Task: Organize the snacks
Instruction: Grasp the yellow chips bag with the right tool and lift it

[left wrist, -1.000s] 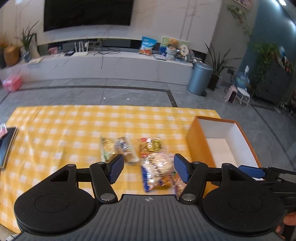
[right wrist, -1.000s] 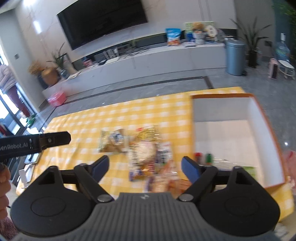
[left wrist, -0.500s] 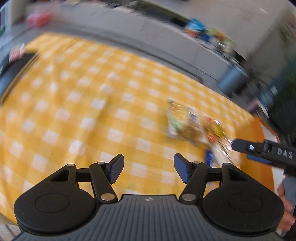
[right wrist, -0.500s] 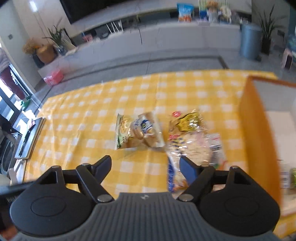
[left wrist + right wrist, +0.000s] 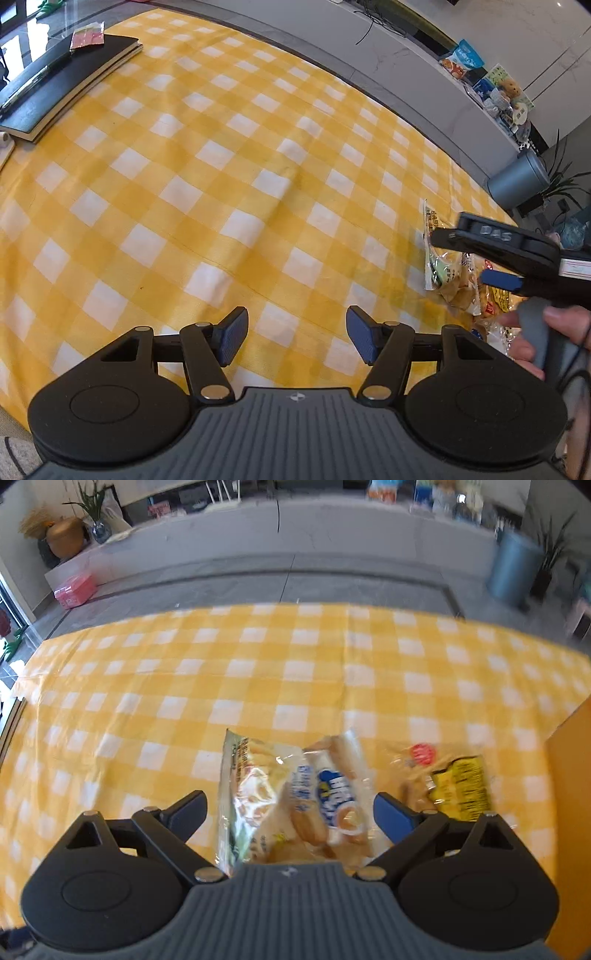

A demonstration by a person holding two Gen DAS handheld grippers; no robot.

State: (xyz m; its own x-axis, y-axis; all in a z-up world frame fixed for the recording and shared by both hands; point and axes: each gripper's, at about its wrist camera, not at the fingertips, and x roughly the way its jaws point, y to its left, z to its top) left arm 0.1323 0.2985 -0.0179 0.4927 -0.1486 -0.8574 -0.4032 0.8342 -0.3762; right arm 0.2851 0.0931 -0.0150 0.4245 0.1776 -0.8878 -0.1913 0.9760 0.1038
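Now the right gripper (image 5: pixel 290 810) has dropped low over the snack pile, jaws apart and straddling two packets: a clear-wrapped pastry (image 5: pixel 251 794) and a blue-and-white bun pack (image 5: pixel 332 794). A third, the yellow-labelled packet (image 5: pixel 458 788), lies just right of them, near the orange box (image 5: pixel 569 746). Blur may hide more. Meanwhile the left gripper (image 5: pixel 293 339) has swung away to bare checked tablecloth (image 5: pixel 221 166), jaws apart and empty, so the right looks set to grasp.
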